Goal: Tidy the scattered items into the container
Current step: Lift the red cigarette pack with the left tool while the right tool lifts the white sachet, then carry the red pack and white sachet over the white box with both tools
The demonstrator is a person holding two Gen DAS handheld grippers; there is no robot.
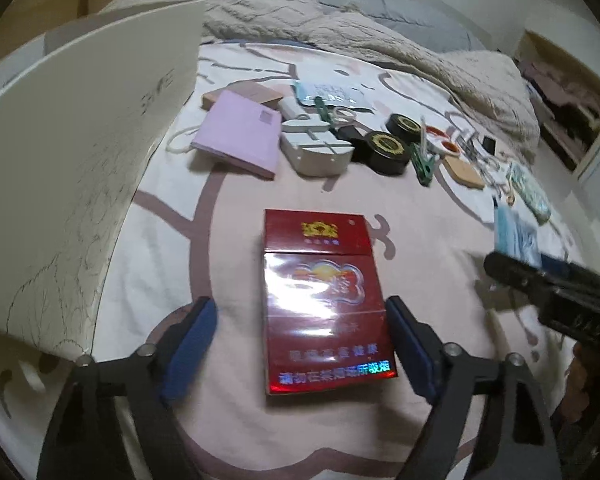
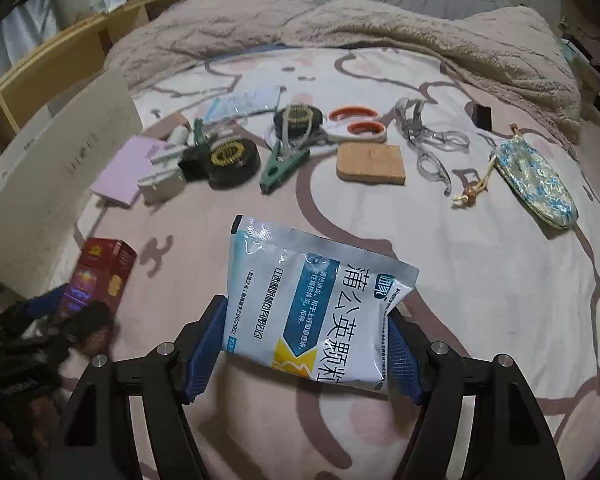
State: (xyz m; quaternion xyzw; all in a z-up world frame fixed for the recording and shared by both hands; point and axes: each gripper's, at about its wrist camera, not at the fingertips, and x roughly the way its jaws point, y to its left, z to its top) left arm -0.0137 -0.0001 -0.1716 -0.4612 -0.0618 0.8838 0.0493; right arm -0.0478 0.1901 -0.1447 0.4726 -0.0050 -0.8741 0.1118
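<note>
Red and shiny, the pack (image 1: 324, 300) lies flat on the bed sheet (image 1: 236, 420), right between the two blue pads of the left claw (image 1: 302, 344). The right pad sits at the pack's edge. The left pad (image 1: 192, 344) stands a little way off, so this claw is partly open and does not grip the pack. Gold marks sit on the pack's top, and a row of blue Chinese letters runs along its bottom; I cannot read them clearly.

White and blue, the packet (image 2: 316, 308) is pinched between the pads of the right claw (image 2: 306, 344), which hold it by its two side edges. Big black Chinese letters on it read 蒲公英颗粒. The packet sticks out ahead of the claw, above the sheet.

Just left of the red pack stands the wall of a white box (image 1: 80, 184) with thin tree drawings on it.

Farther up the bed lie more things in a row: a purple pad (image 1: 240, 136), a white plug (image 1: 316, 152), two black round tins (image 1: 388, 152), a green clip (image 2: 280, 168), scissors (image 2: 356, 124) with orange handles, a cork square (image 2: 370, 164), clear glasses (image 2: 432, 152) and a blue flowered pouch (image 2: 536, 184). A fluffy blanket (image 2: 340, 32) is heaped behind them.
</note>
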